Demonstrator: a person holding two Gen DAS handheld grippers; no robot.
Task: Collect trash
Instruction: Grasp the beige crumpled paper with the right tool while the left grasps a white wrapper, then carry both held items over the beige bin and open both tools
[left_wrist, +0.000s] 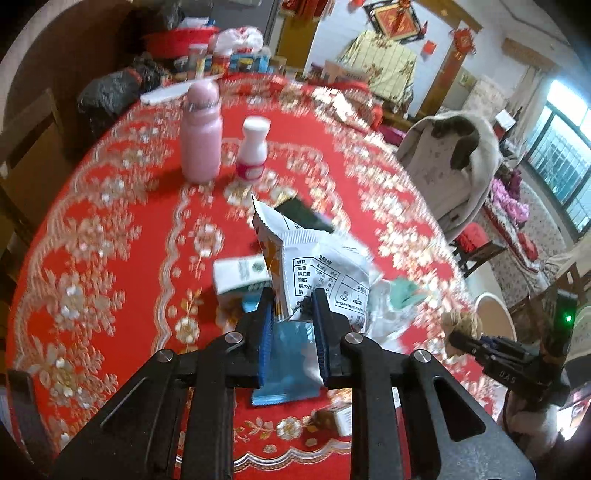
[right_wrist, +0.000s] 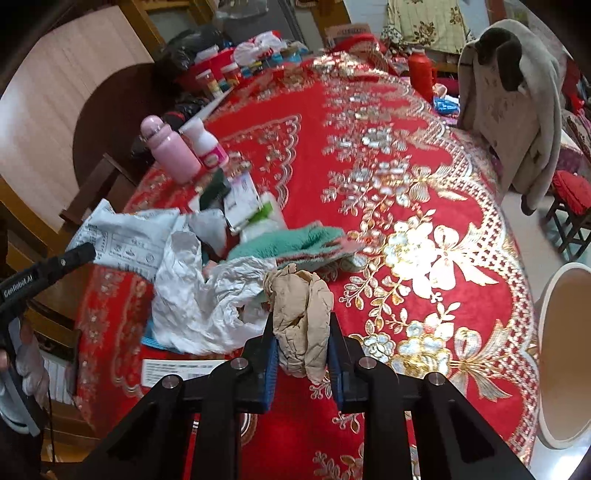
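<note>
At the far left of the table (left_wrist: 110, 229), a pink bottle (left_wrist: 201, 138) and a small white bottle (left_wrist: 254, 149) stand upright and side by side, well away from the litter; they look like things in use rather than rubbish, which is probably why they are set apart.

Nearer and to the right, the left gripper (left_wrist: 293, 306) is clenched on the lower edge of a white snack packet (left_wrist: 321, 273), holding it raised above the cloth. Pinching it by an edge seems a sensible grip for something so thin and floppy. The packet is creased, with a serrated top and a printed nutrition panel facing the camera. A small white carton (left_wrist: 240, 275) lies just left of it, and a blue wrapper (left_wrist: 288, 369) lies flat under the gripper.

Right of these sits the main heap: a crumpled white plastic bag (right_wrist: 199, 306) touching a teal cloth (right_wrist: 291, 242), with more cartons behind.

Further right, the right gripper (right_wrist: 301, 332) grasps a wad of crumpled brown paper (right_wrist: 303, 317) between its blue pads (right_wrist: 271, 354), lifted off the table. The wad is beige, deeply wrinkled and hangs slightly below the pads.

At the near right edge, beyond the table, stands a round white bin (right_wrist: 565, 350) with its mouth open towards the grippers, likely where both pieces belong.
</note>
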